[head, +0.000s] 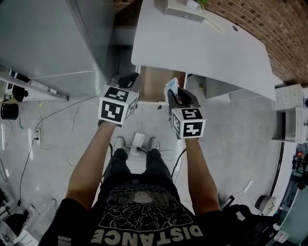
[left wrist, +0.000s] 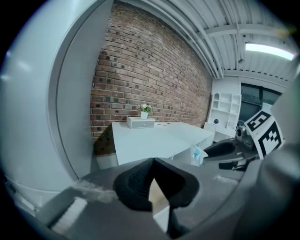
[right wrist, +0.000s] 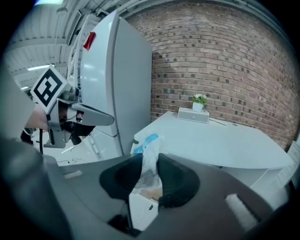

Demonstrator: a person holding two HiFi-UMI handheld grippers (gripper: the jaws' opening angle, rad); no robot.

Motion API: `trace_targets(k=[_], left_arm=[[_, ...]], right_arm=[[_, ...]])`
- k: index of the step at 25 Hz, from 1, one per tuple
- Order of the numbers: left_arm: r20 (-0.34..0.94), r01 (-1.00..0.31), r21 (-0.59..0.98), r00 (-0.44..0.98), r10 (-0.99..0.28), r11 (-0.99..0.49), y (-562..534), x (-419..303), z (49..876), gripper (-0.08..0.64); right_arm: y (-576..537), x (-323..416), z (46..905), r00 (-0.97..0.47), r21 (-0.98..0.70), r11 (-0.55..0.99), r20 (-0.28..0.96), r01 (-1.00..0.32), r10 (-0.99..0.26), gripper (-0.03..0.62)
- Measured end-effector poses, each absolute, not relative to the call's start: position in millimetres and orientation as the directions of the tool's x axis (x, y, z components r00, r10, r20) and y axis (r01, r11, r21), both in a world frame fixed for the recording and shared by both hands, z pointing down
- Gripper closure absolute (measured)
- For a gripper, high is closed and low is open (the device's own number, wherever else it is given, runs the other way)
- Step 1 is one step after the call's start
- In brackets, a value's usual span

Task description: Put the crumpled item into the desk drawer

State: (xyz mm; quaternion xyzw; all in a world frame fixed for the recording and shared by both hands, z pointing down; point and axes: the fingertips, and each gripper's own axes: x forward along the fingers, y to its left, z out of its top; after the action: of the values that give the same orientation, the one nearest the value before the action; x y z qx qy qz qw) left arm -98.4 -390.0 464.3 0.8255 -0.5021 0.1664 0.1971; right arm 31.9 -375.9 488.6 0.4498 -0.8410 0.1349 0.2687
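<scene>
The crumpled item (head: 171, 87), a white and blue wad, is pinched in my right gripper (head: 174, 92), just over the right side of the open desk drawer (head: 153, 81). The drawer shows a brown inside and sticks out from under the white desk (head: 202, 50). In the right gripper view the wad (right wrist: 148, 157) stands up between the black pads of that gripper (right wrist: 150, 163). My left gripper (head: 130, 79) hovers at the drawer's left edge. Its jaws (left wrist: 153, 162) meet at the tips with nothing between them. The left gripper view also catches the wad (left wrist: 197, 153).
A grey box (head: 180, 10) with a small plant sits at the desk's far edge by the brick wall. A tall grey cabinet (head: 48, 38) stands to the left. A power strip (head: 138, 140) and cables lie on the floor by the person's feet. White shelves (head: 288, 108) stand at the right.
</scene>
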Motion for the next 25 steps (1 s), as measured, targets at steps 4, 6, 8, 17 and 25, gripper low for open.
trace_targets(k=[4, 6, 8, 17, 25], left_arm=[[0.497, -0.909, 0.156, 0.411, -0.764, -0.387, -387, -87, 480, 0.561], [0.510, -0.917, 0.159, 0.394, -0.764, -0.367, -384, -83, 489, 0.561], [0.523, -0.925, 0.164, 0.376, -0.765, -0.342, -381, -79, 497, 0.561], [0.564, -0.948, 0.172, 0.317, -0.763, -0.267, -377, -59, 537, 0.560], [0.590, -0.963, 0.185, 0.269, -0.761, -0.198, -386, -41, 568, 0.560]], right_arm=[[-383, 37, 508, -0.488, 0.002, 0.608, 0.594, -0.794, -0.640, 0.486], [-386, 39, 517, -0.507, -0.005, 0.631, 0.599, -0.776, -0.619, 0.486], [-388, 41, 526, -0.526, -0.015, 0.653, 0.606, -0.757, -0.597, 0.486], [-402, 54, 571, -0.575, -0.028, 0.728, 0.635, -0.685, -0.516, 0.486], [-421, 57, 615, -0.612, -0.051, 0.781, 0.653, -0.622, -0.445, 0.486]])
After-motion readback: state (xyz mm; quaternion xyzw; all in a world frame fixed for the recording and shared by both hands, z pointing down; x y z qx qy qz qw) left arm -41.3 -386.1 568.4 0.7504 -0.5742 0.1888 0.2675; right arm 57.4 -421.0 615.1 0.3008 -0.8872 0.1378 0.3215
